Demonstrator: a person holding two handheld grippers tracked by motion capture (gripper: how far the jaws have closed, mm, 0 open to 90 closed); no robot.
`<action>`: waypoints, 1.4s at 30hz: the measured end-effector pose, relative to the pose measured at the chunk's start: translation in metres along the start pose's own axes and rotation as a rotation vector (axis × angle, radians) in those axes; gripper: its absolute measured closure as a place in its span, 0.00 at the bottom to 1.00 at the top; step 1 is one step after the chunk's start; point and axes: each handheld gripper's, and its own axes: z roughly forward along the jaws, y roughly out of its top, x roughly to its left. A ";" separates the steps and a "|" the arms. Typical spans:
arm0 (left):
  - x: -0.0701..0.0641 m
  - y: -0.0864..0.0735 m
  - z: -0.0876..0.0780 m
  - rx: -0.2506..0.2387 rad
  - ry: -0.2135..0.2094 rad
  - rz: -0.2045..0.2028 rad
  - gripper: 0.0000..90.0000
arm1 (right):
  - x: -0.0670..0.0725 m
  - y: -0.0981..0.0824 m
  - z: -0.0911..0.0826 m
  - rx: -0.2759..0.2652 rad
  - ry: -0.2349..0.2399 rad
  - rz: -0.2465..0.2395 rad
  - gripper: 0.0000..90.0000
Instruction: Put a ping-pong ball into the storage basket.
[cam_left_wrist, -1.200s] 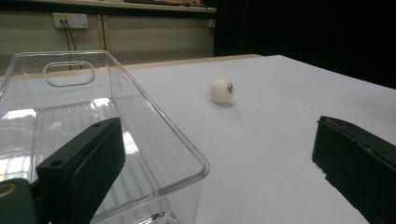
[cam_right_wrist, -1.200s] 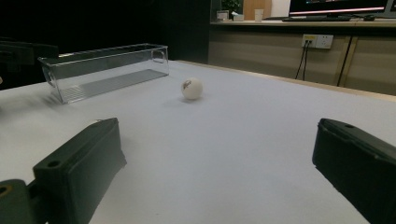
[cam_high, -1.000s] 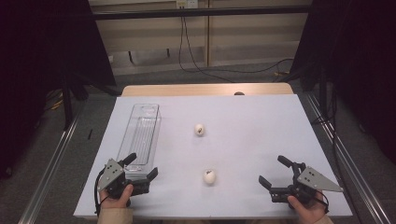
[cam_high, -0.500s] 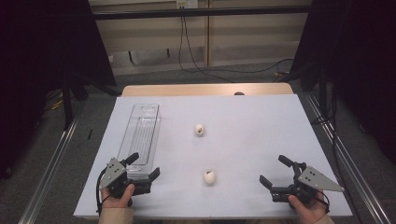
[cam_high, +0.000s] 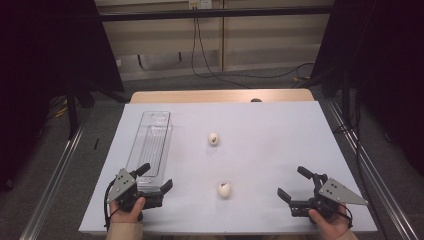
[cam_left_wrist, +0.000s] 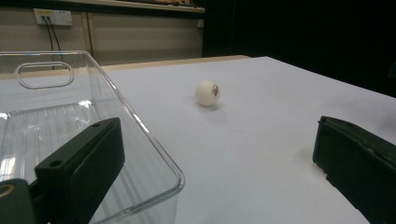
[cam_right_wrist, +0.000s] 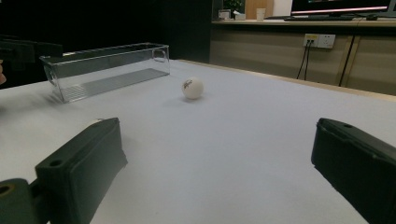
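While both claws rest low at the near edge of the white table, neither one grips anything: the left claw has its jaws spread wide apart, and the right claw likewise stands with its jaws well apart. A clear plastic bin, long and narrow with a cut-out handle at its far end, lies straight ahead of the left claw and stretches away from it; in the left gripper view one jaw stands at the bin's near corner, seen against its clear wall, while the other jaw stands out over bare table. Through its clear walls the bin shows nothing but its ribbed floor, and the right gripper view shows the same bare floor through the side wall. Two white balls with a dark mark lie on the table outside the bin. The near ball sits between the two claws, a little closer to the left one and apart from both. The far ball lies farther off, ahead of the left claw and to the open side of the bin; in the left gripper view it shows between the jaws, well beyond them, and in the right gripper view it lies ahead, beside the bin's end.
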 end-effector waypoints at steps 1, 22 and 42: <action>-0.001 0.001 0.001 0.002 -0.007 0.003 0.02 | 0.000 0.000 0.000 -0.001 0.000 -0.003 0.02; -0.010 0.005 0.012 0.021 -0.061 0.008 0.02 | 0.000 0.001 -0.001 -0.004 0.004 -0.006 0.02; -0.018 0.008 0.023 0.054 -0.098 0.027 0.02 | 0.001 0.001 0.000 -0.004 0.009 -0.006 0.03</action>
